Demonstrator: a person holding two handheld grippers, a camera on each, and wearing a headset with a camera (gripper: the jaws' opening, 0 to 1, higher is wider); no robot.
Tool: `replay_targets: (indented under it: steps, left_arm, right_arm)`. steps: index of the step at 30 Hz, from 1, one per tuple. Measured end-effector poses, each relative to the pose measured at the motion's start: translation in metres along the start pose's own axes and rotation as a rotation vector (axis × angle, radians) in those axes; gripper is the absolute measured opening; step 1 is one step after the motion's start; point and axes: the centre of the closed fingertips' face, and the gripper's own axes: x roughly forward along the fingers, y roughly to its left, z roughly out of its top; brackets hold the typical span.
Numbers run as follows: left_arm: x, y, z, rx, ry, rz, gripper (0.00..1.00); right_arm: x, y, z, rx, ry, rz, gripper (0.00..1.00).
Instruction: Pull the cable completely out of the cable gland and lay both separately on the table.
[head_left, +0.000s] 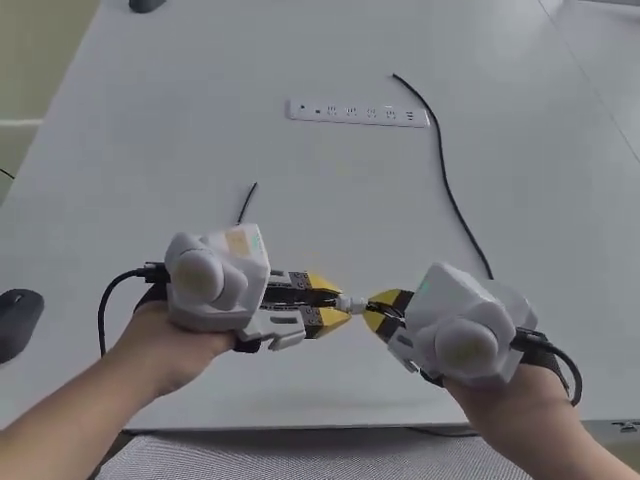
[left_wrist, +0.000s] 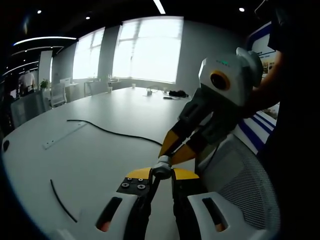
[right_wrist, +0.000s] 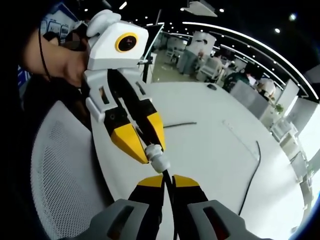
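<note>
A small white cable gland (head_left: 350, 302) hangs above the table's near edge, between the tips of both yellow-tipped grippers. My left gripper (head_left: 338, 306) comes in from the left and is shut on the gland's body (right_wrist: 151, 150). My right gripper (head_left: 372, 306) meets it from the right, tip to tip. In the right gripper view a thin black cable (right_wrist: 171, 200) runs from the gland's end back between my shut right gripper's (right_wrist: 168, 180) jaws. In the left gripper view the gland's round end (left_wrist: 162, 168) sits at my left gripper (left_wrist: 162, 174).
A short black cable piece (head_left: 247, 203) lies loose on the white table (head_left: 150, 150). A white power strip (head_left: 358, 112) lies farther back, with its black cord (head_left: 445, 180) trailing to the right. A dark mouse (head_left: 15, 320) sits at the left edge. A mesh chair seat (head_left: 300, 455) is below the table's front edge.
</note>
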Motion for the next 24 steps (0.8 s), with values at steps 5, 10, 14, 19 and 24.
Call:
replay_targets:
  steps: [5, 10, 14, 19, 24]
  left_arm:
    - [-0.001, 0.002, 0.002, -0.012, -0.007, 0.016, 0.15]
    - [-0.003, 0.004, 0.004, -0.025, -0.014, 0.028, 0.15]
    - [-0.003, 0.005, 0.005, -0.035, -0.021, 0.038, 0.15]
    - [-0.003, 0.005, 0.008, -0.052, -0.030, 0.047, 0.15]
    - [-0.002, 0.005, 0.008, -0.059, -0.027, 0.057, 0.15]
  right_arm:
    - [-0.001, -0.006, -0.004, 0.015, 0.004, -0.010, 0.00]
    - [-0.003, -0.015, -0.013, 0.045, 0.012, -0.026, 0.00]
    - [-0.005, -0.023, -0.021, 0.092, 0.014, -0.038, 0.00]
    - [-0.006, -0.034, -0.034, 0.163, 0.020, -0.059, 0.00]
    - [-0.006, -0.041, -0.050, 0.248, 0.029, -0.074, 0.00]
